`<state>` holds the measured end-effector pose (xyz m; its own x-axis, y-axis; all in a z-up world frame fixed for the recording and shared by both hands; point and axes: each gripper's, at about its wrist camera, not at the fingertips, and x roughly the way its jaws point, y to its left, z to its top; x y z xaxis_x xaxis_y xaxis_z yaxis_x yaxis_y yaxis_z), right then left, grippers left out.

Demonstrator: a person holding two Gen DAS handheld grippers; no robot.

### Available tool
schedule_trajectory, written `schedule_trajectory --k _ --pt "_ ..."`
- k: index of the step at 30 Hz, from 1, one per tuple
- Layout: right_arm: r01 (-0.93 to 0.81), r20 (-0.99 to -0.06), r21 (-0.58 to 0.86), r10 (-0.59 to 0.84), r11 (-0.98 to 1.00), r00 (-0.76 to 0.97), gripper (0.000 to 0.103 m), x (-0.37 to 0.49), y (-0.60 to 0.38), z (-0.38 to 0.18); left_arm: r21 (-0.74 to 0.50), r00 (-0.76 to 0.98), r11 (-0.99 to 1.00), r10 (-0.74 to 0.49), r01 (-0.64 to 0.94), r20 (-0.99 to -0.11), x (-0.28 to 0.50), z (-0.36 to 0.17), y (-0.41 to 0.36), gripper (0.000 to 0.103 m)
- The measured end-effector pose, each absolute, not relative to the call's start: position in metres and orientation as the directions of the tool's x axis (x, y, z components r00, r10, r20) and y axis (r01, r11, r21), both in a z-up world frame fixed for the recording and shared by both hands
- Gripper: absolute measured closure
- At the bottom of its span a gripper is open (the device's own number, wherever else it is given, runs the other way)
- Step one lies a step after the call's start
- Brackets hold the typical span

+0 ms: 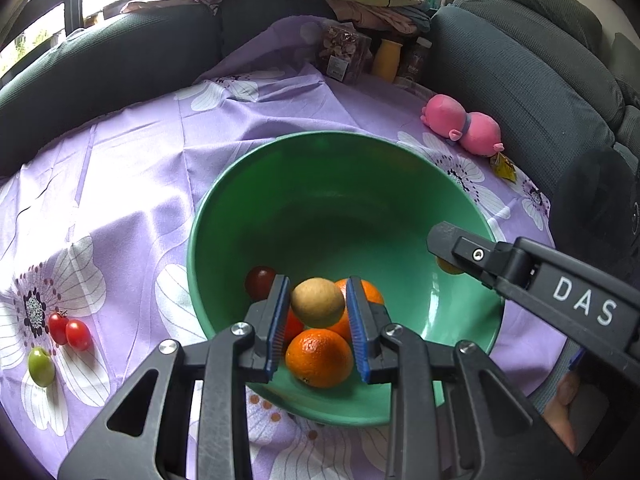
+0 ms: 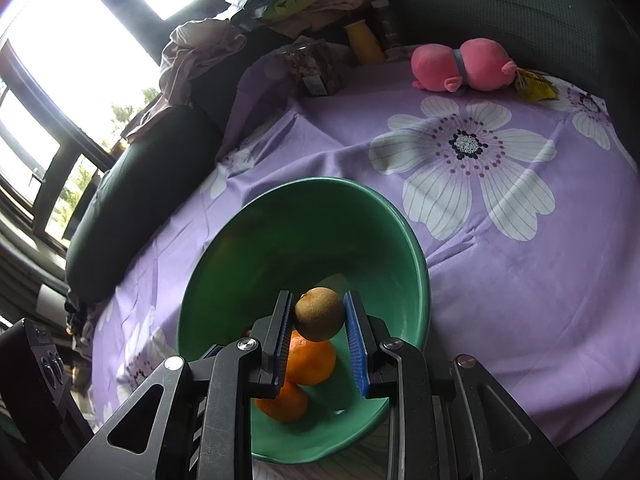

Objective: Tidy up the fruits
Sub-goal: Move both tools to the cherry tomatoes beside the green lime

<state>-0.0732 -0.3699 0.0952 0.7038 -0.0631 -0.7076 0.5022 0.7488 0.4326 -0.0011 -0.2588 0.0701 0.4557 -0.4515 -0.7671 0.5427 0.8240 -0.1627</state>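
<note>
A green bowl (image 1: 320, 200) stands on the purple flowered cloth and holds several oranges (image 1: 319, 357) and a dark red tomato (image 1: 260, 282). My left gripper (image 1: 317, 304) hangs over the bowl, shut on a tan round fruit (image 1: 317, 302) just above the oranges. My right gripper (image 1: 444, 254) reaches in over the bowl's right rim, and a yellowish fruit shows under its tip. In the right wrist view the right gripper (image 2: 319, 314) is shut on a brown round fruit (image 2: 319, 314) above two oranges (image 2: 312, 362) in the bowl (image 2: 416, 264). On the cloth to the left lie two red cherry tomatoes (image 1: 68, 331) and a green fruit (image 1: 41, 366).
A pink plush toy (image 1: 462, 124) lies beyond the bowl at the right. A clear jar (image 1: 344, 54) and a yellow bottle (image 1: 386, 58) stand at the far edge. A dark sofa (image 1: 520, 72) with piled clothes rings the table. A hand (image 1: 564, 400) shows at lower right.
</note>
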Motion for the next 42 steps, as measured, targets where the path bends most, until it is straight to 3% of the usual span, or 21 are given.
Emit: schedule_trajectory --k 3,7,13,21,27,30,36,42 --pt "0.488 -0.694 0.436 -0.063 0.756 0.718 0.074 -0.073 -0.366 0.098 -0.173 0.488 0.828 -0.468 0.534 -0.736 -0.005 0.081 -0.244 0.054" --pt "0.449 -0.670 0.424 -0.061 0.786 0.739 0.061 -0.071 -0.355 0.108 -0.195 0.515 0.847 -0.466 0.494 -0.719 -0.007 0.095 -0.213 0.047" --pt "0.369 -0.639 0.409 -0.027 0.835 0.769 0.060 -0.063 -0.327 0.121 -0.203 0.599 0.906 -0.400 0.370 -0.694 -0.009 0.108 -0.141 0.038" --pt "0.216 -0.628 0.356 0.062 0.909 0.776 0.060 -0.040 -0.268 0.129 -0.343 0.616 0.936 -0.315 0.077 -0.722 0.001 0.080 -0.032 0.035" --pt "0.100 -0.665 0.332 0.157 0.938 0.730 0.060 -0.015 -0.218 0.116 -0.284 0.612 0.958 -0.202 -0.039 -0.765 0.010 0.069 0.013 0.035" --pt "0.061 -0.707 0.346 0.217 0.936 0.673 0.060 0.003 -0.197 0.100 -0.312 0.607 0.944 -0.188 -0.104 -0.772 0.011 0.064 0.036 0.035" --pt "0.030 -0.801 0.330 0.264 0.943 0.537 0.060 0.040 -0.158 0.062 -0.375 0.569 0.914 -0.227 -0.156 -0.790 0.015 0.056 0.057 0.036" --pt "0.029 -0.848 0.266 0.220 0.963 0.482 0.061 0.057 -0.140 0.037 -0.421 0.564 0.904 -0.312 -0.070 -0.764 0.026 0.061 0.044 0.037"
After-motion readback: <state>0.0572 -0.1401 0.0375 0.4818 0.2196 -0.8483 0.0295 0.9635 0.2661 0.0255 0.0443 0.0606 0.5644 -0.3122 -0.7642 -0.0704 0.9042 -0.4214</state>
